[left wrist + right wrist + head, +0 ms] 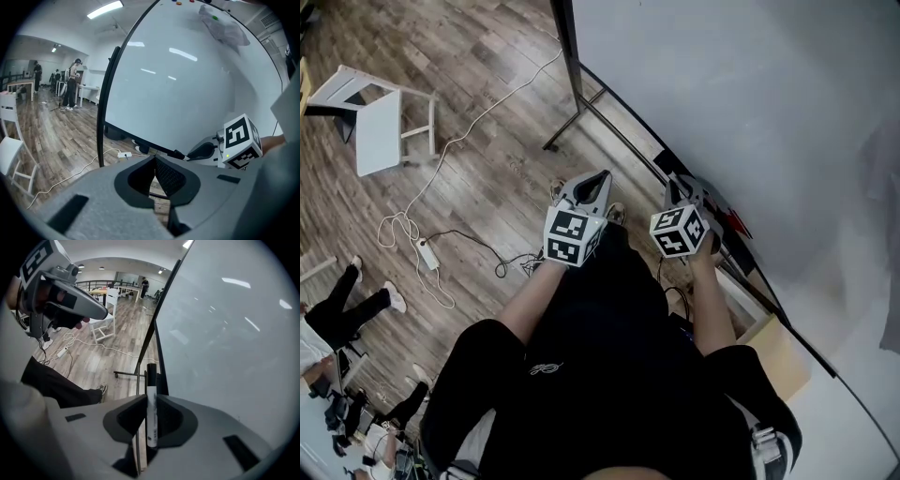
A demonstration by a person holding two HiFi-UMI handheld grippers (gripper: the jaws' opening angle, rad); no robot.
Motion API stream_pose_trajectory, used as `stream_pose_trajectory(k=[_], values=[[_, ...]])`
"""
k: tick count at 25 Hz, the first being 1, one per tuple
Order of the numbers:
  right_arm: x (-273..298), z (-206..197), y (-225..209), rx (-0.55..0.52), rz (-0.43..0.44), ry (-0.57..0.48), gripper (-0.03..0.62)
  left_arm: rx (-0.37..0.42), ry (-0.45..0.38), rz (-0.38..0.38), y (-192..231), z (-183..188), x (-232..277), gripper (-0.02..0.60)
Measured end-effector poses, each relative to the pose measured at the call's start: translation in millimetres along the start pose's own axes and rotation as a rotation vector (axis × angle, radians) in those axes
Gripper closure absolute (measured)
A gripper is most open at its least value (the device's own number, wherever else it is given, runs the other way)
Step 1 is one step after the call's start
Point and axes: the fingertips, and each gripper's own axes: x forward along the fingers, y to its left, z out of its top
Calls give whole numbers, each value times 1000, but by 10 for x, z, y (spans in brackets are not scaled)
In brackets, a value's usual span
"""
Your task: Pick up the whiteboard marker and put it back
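Note:
The whiteboard marker (pixel 151 414), white-barrelled with a black cap, sits between the pads of my right gripper (pixel 151 397), which is shut on it. Its cap points forward along the lower edge of the whiteboard (pixel 225 333). In the head view the right gripper (pixel 679 187) hangs by the whiteboard's (pixel 750 112) bottom rail and the marker is hidden behind it. My left gripper (pixel 604 178) is beside it, over the floor. The left gripper (pixel 154 160) has its jaw tips together with nothing between them. It faces the whiteboard (pixel 178 84) and the right gripper's cube (pixel 241 140).
A white chair (pixel 380 117) stands at the far left, and a power strip (pixel 427 253) with a long cable lies on the wood floor. The board's stand foot (pixel 567 127) juts out ahead. Small red and black items (pixel 733 221) rest on the rail; a cardboard box (pixel 780 354) is by my right arm.

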Motion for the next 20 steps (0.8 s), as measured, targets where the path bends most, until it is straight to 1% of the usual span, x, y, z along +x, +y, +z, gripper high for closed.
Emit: stream_pose_trajectory(k=[4, 10, 17, 20], values=[[33, 27, -5, -23, 4, 15, 539, -1, 4, -6, 41, 34, 47, 575], [87, -11, -12, -85, -1, 39, 537, -11, 7, 0, 17, 25, 56, 575], [146, 65, 8, -33, 20, 40, 537, -27, 9, 18, 124, 4, 7, 575], [146, 55, 6, -36, 26, 35, 537, -23, 8, 19, 91, 5, 8, 575]])
